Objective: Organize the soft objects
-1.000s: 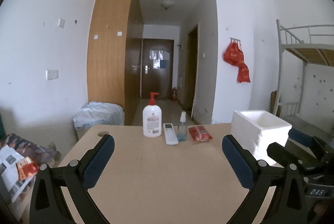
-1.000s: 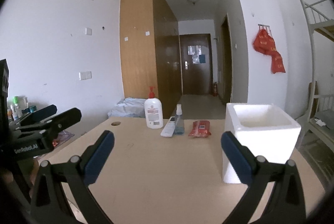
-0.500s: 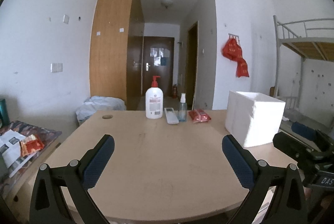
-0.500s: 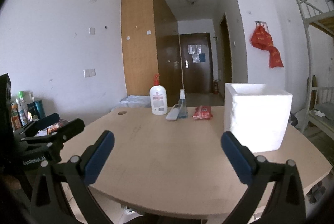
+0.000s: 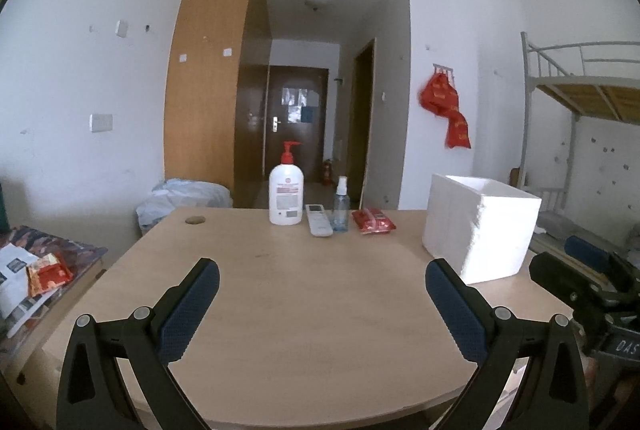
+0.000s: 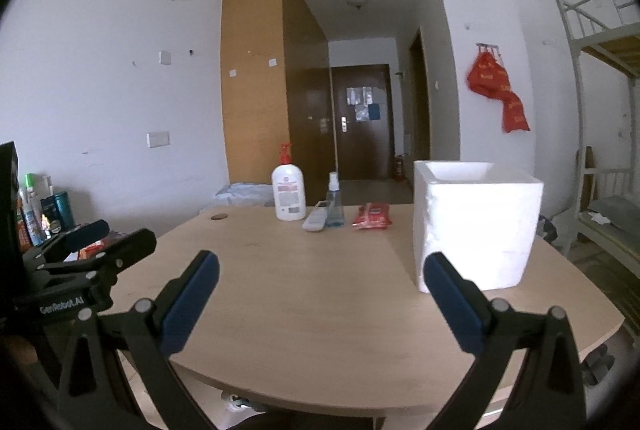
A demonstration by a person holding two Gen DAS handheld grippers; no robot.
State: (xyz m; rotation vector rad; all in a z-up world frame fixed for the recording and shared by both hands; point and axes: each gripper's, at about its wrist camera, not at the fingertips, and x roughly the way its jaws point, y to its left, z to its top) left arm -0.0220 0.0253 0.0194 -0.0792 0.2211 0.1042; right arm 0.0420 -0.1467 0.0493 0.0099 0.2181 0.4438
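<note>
Soft red packet (image 5: 374, 220) is the thing to sort, yet nearest the cameras are the two grippers. The left gripper (image 5: 322, 290) and the right gripper (image 6: 321, 284) both hang over the near edge of the table (image 5: 304, 294), fingers spread wide and holding nothing.

Farther on, to the right, stands the white foam box (image 6: 476, 226), open at the top, probably the place for it.

At the far edge, the packet lies flat, just right of the spray bottle (image 5: 341, 205), the remote (image 5: 319, 225) and the pump bottle (image 5: 285, 193). It looks light, crinkly and yielding, likely slippery film; I would pinch it across its short width near the middle. Its long axis runs roughly near-to-far, slightly slanted.
</note>
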